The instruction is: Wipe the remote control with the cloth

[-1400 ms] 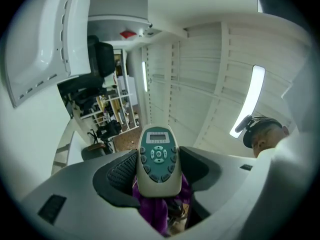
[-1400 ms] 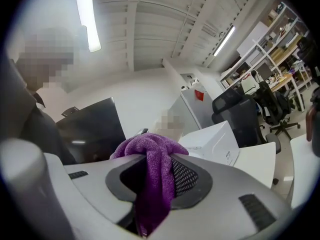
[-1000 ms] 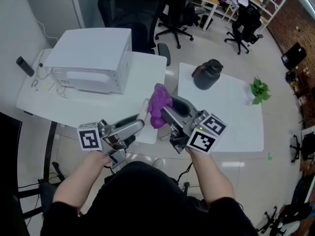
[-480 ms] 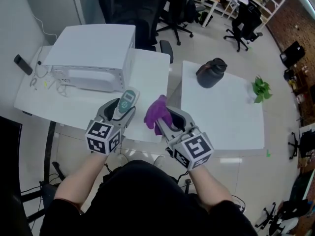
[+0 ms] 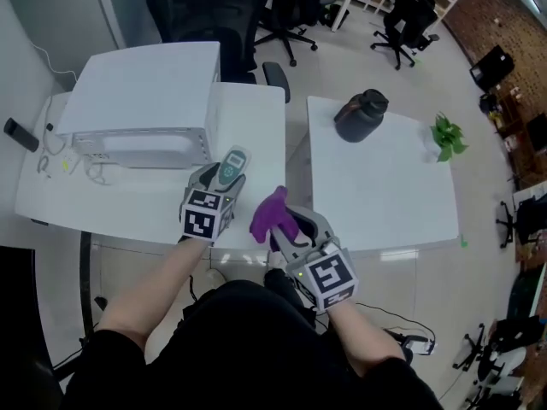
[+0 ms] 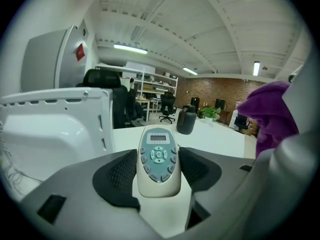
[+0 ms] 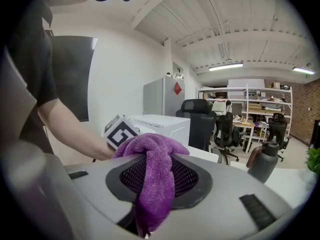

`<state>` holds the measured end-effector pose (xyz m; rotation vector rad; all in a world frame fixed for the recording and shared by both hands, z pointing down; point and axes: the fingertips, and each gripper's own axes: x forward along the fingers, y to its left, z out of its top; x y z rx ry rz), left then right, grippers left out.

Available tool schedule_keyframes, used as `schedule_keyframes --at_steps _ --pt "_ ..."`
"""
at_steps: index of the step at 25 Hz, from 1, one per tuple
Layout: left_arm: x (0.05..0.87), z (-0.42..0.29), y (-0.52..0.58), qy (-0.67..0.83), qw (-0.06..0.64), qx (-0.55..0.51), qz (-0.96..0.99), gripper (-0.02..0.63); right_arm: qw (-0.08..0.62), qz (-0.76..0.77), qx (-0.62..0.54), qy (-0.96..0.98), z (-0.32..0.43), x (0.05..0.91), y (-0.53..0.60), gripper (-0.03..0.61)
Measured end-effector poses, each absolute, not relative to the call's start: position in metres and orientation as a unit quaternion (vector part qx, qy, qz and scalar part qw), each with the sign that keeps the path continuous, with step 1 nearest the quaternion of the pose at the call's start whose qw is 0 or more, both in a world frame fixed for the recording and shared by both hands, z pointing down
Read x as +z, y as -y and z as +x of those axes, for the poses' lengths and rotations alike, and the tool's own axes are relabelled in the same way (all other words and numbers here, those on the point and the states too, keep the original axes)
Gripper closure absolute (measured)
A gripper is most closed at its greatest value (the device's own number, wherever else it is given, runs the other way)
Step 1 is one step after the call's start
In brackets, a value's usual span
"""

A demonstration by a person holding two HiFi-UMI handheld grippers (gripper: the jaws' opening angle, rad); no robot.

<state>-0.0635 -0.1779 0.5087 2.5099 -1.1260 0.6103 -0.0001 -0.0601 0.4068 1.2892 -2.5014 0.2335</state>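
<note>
A cream remote control (image 5: 232, 166) (image 6: 159, 160) with a teal button face sits between the pads of my left gripper (image 5: 224, 176) (image 6: 159, 170), buttons up, its display end pointing away from me. The gripper is shut on its sides and held over the front of the left white table (image 5: 256, 131). My right gripper (image 5: 286, 226) (image 7: 157, 176) is shut on a purple cloth (image 5: 271, 211) (image 7: 152, 159), which bunches above the jaws and hangs down between them. The cloth is just right of the remote and apart from it. The left gripper's marker cube (image 7: 119, 131) shows in the right gripper view.
A large white boxy appliance (image 5: 141, 96) stands on the left table with cables (image 5: 73, 165) beside it. On the right table (image 5: 385, 190) are a black jug (image 5: 360, 115) and a small green plant (image 5: 446, 137). Black office chairs (image 5: 205, 11) stand behind. A gap separates the tables.
The left gripper swung from pointing right to pointing forward, bringing the remote's face into view. The right gripper drew back toward my body with the cloth, off the remote.
</note>
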Motion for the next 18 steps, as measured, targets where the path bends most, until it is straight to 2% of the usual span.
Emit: schedule_keyframes --at_steps 9,15,18 --pt "0.573 -0.021 0.232 0.429 0.216 0.268 0.835 0.354 0.227 0.379 0.115 0.890 0.029 0.467 0.093 0.456" --pt "0.622 -0.065 0.174 0.497 0.285 0.296 0.765 0.354 0.275 0.308 0.139 0.900 0.025 0.527 0.110 0.457" --pt "0.647 -0.083 0.163 0.518 0.298 0.308 0.741 0.354 0.298 0.286 0.146 0.899 0.013 0.553 0.116 0.457"
